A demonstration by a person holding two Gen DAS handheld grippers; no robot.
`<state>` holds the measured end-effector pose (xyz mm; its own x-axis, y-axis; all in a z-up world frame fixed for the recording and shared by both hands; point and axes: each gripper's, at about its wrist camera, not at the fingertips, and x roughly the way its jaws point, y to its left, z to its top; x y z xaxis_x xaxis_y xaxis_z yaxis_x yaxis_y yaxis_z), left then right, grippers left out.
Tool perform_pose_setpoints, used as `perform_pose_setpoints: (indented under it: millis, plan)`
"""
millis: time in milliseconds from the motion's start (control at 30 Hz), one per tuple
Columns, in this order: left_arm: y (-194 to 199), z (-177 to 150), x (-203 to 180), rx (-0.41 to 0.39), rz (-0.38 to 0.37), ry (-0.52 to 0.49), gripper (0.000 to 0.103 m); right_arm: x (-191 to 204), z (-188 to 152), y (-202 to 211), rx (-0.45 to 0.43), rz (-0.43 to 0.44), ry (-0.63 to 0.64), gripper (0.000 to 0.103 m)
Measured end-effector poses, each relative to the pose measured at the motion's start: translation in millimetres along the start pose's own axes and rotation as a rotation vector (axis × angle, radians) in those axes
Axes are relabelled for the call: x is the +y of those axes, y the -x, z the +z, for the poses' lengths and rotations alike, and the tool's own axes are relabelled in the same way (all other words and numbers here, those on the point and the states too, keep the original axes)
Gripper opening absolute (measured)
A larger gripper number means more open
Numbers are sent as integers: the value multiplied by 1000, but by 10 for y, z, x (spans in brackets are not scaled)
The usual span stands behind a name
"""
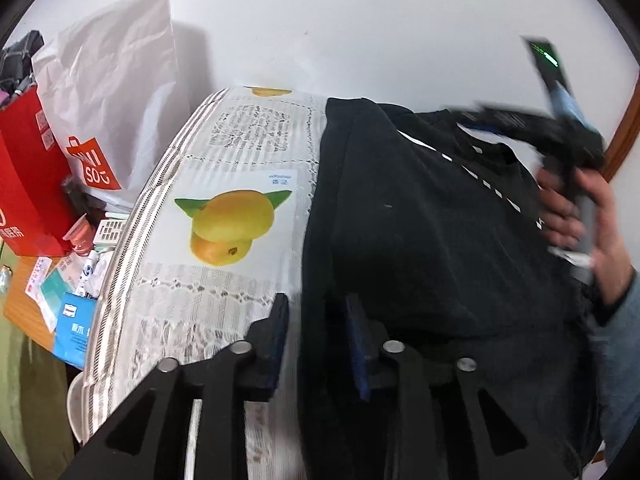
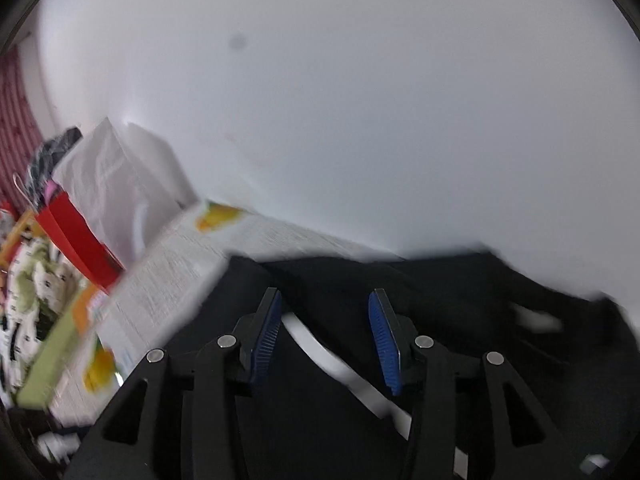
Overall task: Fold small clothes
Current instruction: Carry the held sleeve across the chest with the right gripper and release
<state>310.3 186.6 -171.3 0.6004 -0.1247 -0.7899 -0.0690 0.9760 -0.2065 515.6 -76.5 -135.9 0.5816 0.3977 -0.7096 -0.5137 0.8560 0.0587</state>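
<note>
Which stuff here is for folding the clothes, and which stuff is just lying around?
For the job:
black garment with white stripes
left gripper
right gripper
table with mango-print cloth

Just lying about:
red paper bag
white shopping bag
blue packet
small packets and bottles

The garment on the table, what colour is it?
Black garment with a white dashed stripe, clearest in the left wrist view.

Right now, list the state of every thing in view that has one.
black garment: spread on the table, partly folded.
left claw: open at the garment's edge, gripping nothing.
right claw: open over the garment, empty.
tablecloth: flat.
red bag: upright.
</note>
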Motion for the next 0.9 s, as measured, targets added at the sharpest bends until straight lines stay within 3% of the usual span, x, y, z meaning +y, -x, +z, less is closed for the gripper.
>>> perform_pose_setpoints:
  millis: [67, 167, 300, 533, 600, 767, 900]
  plan:
    - [82, -42, -59, -4, -5, -20, 35, -211, -232, 314, 24, -88, 12, 45]
    - [202, -112, -147, -25, -18, -44, 56, -574, -698, 744, 66, -244, 16, 45]
    - [331, -269, -271, -32, -34, -66, 58, -1109, -1357, 1291, 102, -377, -71, 46]
    - [396, -596, -480, 4, -43, -107, 58, -1832, -2382, 1813, 163, -474, -300, 46]
    - [418, -680, -538, 2, -25, -129, 58, -1920, -2482, 1817, 178, -470, -327, 46]
    - [407, -831, -633, 36, 30, -170, 58, -1879, -2611, 2183, 105, -446, -365, 46]
    - [424, -915, -666, 35, 54, -170, 63, -1899, -2815, 2675, 51, -520, -339, 63]
